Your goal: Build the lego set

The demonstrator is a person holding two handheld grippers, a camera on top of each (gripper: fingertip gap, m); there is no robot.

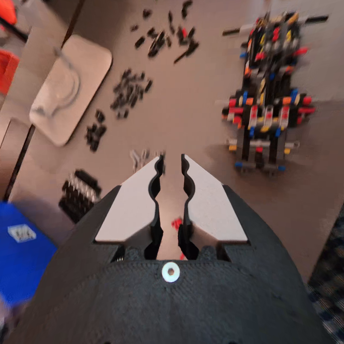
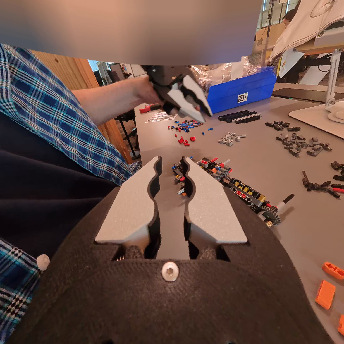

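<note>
Looking down in the left wrist view, the left tongs [image 1: 172,158] are hovering apart and empty over the bench [image 1: 186,115]. The half-built model [image 1: 268,96] is lying beyond them to the right, its long axis running away from the tips; the view is blurred.

Looking across in the right wrist view, the right tongs [image 2: 172,160] are standing apart and empty, with the model [image 2: 223,183] just beyond their right finger, stretching rightward. The left tongs [image 2: 200,113] are hanging farther off, over the small coloured pins [image 2: 186,126], so the right tongs are judged nearer the model.
</note>
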